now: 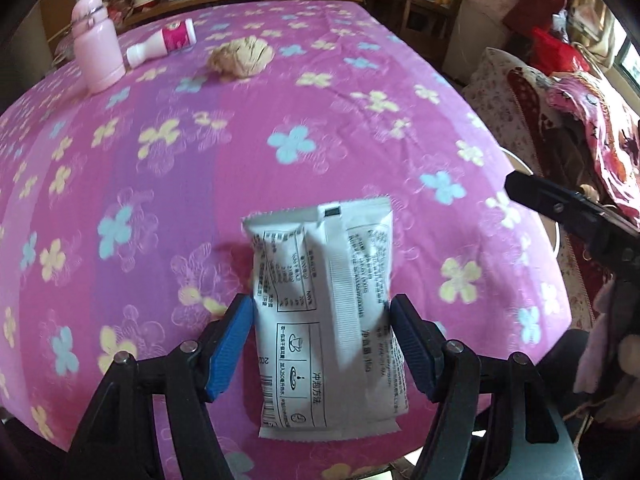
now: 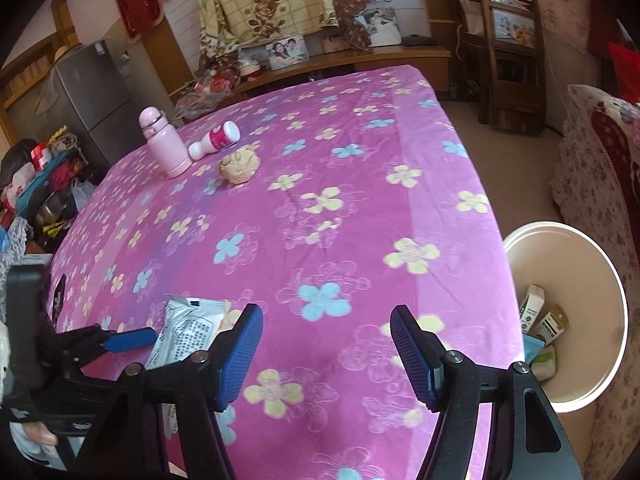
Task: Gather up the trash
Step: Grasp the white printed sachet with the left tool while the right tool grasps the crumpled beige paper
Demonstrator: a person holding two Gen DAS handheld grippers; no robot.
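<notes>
Pink flowered bedspread (image 1: 320, 128) fills the left wrist view, cluttered shelf behind. Left gripper (image 1: 322, 344) has its blue pads pressed against both long edges of a white sachet (image 1: 324, 312), which stands between the jaws and juts forward past the tips, printed back upward; jaws clenched on it. Judged step: the grasp is made, carry to the bin comes next. Ahead of the jaws, well apart: pink flask (image 1: 98, 50), small white bottle (image 1: 164, 42), crumpled tan wad (image 1: 242, 58). Right wrist view: same bedspread, fridge and draped cloth behind. Right gripper (image 2: 326, 354) holds nothing, jaws spread wide over bare cloth. Sachet (image 2: 186, 336) lies outside its left jaw, in the left gripper's (image 2: 132, 340) grip. White bin (image 2: 568, 312) sits beyond the right jaw, off the bed's edge, already holding cartons. Next move calls for swinging the sachet across, over that rim, then releasing.
</notes>
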